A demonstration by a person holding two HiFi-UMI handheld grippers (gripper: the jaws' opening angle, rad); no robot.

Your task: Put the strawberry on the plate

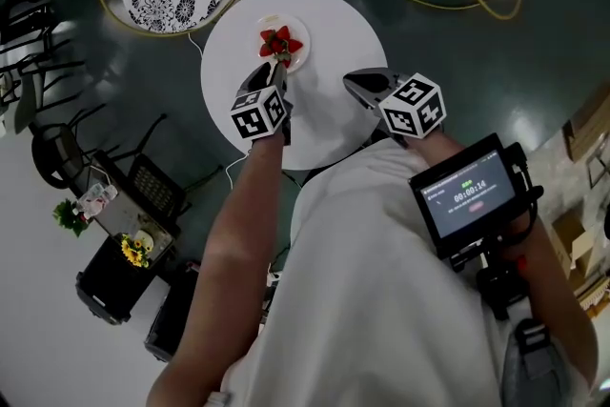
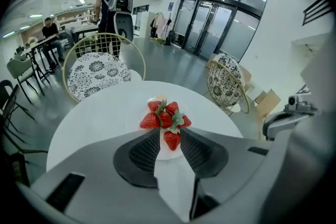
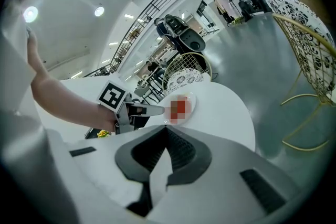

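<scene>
- Left gripper view shows the left gripper [image 2: 170, 131] with its jaws drawn in on the two flanks of one strawberry [image 2: 171, 140], apparently pinching it; the gap between them is only as wide as the fruit
- This strawberry sits over the near edge of the plate [image 1: 300, 60], just beside the pile of other strawberries [image 2: 160, 115] at the plate's middle; I judge it is held low there so that it can be set down against the pile without rolling off
- Its long axis runs along the line of the jaws; the green cap faces the pile and the pointed tip faces back toward the gripper, away from the plate's centre
- Whether it already rests on the plate cannot be told
- The right gripper [image 3: 167, 128] has its jaws pressed together on nothing; in the head view it hangs over the tabletop [image 1: 334, 24] to the right of the plate, well apart from it, probably kept out of the way
</scene>
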